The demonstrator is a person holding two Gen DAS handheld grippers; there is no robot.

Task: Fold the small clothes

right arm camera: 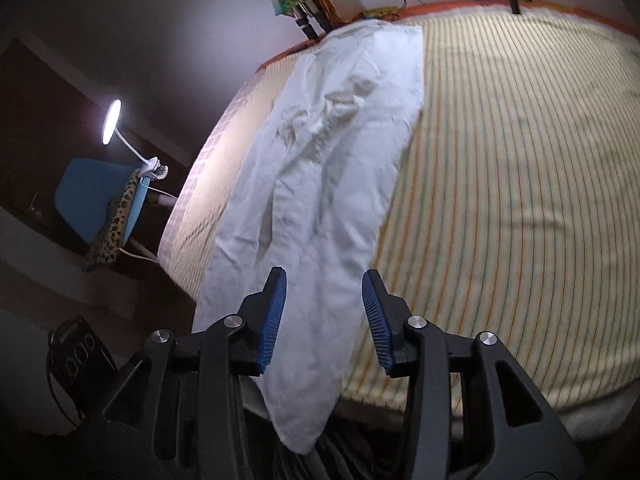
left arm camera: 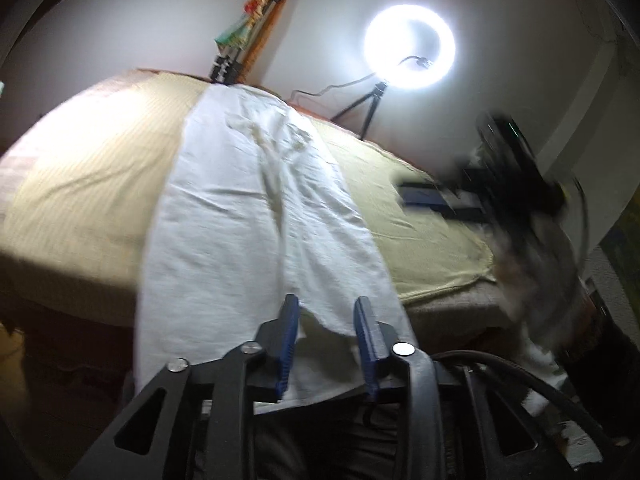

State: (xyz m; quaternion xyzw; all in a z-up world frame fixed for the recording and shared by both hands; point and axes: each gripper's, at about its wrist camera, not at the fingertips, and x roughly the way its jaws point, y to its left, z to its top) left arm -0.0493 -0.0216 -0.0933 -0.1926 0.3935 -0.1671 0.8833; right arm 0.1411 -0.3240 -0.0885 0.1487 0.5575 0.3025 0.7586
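A bed [right arm camera: 520, 168] with a striped yellow cover fills both views. White trousers [right arm camera: 320, 168] lie spread lengthwise along it, waist toward 12 o'clock by the far wall, the 2 legs running toward 6 o'clock with their ends hanging over the near edge.

A ring light [left arm camera: 409, 46] on a tripod glows at 1 o'clock in the left view. A blue chair [right arm camera: 96, 200] with a clip lamp sits at 9 o'clock in the right view.

The left gripper [left arm camera: 327, 336] hovers at 1 leg's hem, fingers apart, gripping nothing. The right gripper [right arm camera: 325, 312] straddles the other leg, fingers also apart.

No fold looks made yet; the trousers appear merely laid out, creased near the middle. All folding seems left to do.
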